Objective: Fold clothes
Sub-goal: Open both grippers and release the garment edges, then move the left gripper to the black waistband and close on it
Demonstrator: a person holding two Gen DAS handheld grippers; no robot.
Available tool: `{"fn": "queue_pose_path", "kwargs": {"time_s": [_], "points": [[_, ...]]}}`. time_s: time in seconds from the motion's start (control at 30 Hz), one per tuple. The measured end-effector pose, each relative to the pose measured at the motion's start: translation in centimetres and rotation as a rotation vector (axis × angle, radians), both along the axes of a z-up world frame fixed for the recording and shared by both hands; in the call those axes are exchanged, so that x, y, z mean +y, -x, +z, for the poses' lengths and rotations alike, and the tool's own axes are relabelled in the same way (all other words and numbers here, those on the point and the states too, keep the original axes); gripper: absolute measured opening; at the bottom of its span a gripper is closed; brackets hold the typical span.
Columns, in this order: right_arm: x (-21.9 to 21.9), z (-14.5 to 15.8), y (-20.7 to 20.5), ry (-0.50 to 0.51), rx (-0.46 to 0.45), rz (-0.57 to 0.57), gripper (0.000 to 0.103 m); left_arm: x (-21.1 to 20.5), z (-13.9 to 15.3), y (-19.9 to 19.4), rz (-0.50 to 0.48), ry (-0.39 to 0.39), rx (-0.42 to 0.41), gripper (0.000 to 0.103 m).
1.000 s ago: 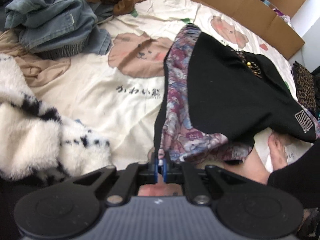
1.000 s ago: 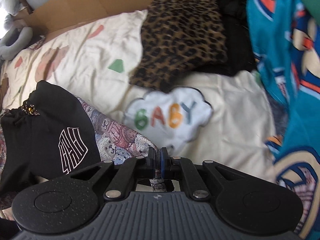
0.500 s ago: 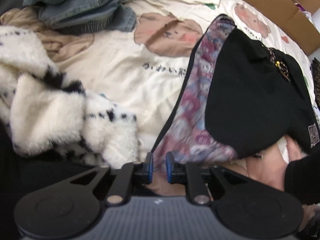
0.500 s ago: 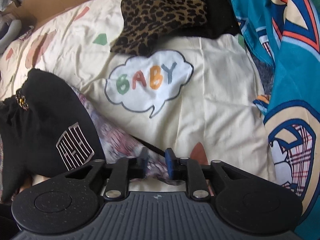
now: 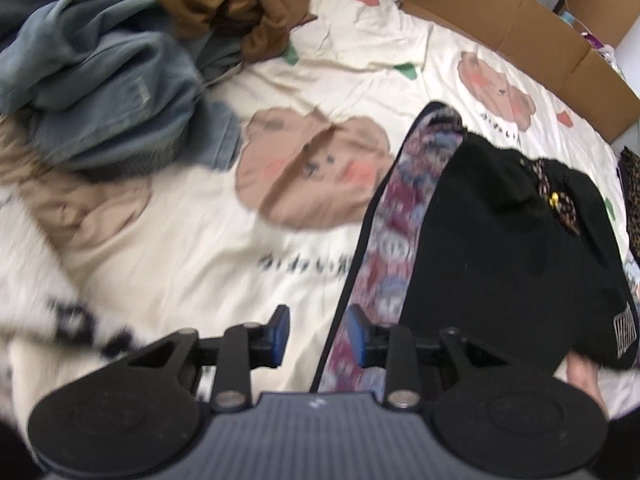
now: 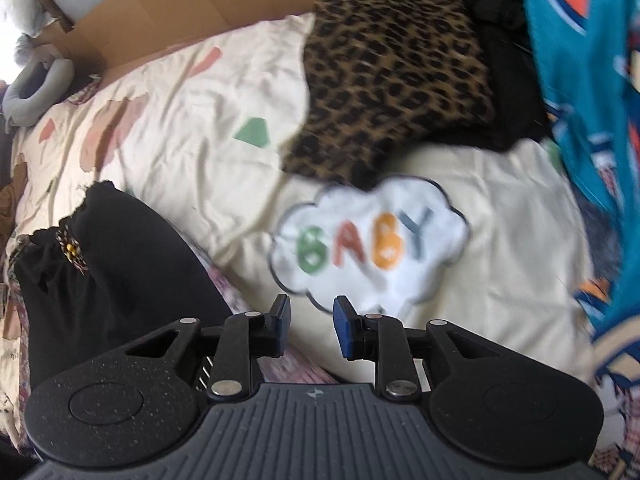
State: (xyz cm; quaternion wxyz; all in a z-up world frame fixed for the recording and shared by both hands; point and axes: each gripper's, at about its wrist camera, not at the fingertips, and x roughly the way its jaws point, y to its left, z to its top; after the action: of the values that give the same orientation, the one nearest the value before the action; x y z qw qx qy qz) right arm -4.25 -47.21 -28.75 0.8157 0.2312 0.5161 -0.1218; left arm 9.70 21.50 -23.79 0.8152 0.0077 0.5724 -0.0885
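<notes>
Cream bedsheet with bear faces fills my left view. My left gripper hangs over it with its jaws spread, and they have just been opening. A second ago they were pinching the edge of the black garment; now nothing is pinched. The dark edge of its patterned lining runs through the gap, close to the right pad, but I cannot see the pads pressing it. The garment lies folded on the sheet, up and to the right of my gripper, with the lining showing along its left side. A pile of blue jeans and a brown cloth sit far up on the left. A white fluffy thing with black spots lies low on the left. A cardboard box lines the far edge of the bed. A bit of bare skin shows under the garment's lower right corner.

In my right view, the same sheet has a cloud that says BABY. My right gripper is spread too, with only the sheet showing between its jaws. It was pinching the garment's edge a second ago. The black garment lies to the left and touches neither pad. A leopard cloth and a teal jersey lie further off, and a grey neck pillow sits far left.
</notes>
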Motion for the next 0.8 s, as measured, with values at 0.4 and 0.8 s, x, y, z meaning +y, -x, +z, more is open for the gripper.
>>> {"fn": "queue_pose_path", "kwargs": {"time_s": [0.4, 0.8], "points": [[2.0, -2.4, -8.2, -0.037, -0.068, 0.076, 0.030, -6.5, -1.7, -8.5, -0.069, 0.021, -0.069, 0.044], [4.6, -4.9, -14.9, -0.051, -0.112, 0.168, 0.030, -13.6, -2.9, -15.7, -0.178, 0.039, -0.204, 0.047]]}}
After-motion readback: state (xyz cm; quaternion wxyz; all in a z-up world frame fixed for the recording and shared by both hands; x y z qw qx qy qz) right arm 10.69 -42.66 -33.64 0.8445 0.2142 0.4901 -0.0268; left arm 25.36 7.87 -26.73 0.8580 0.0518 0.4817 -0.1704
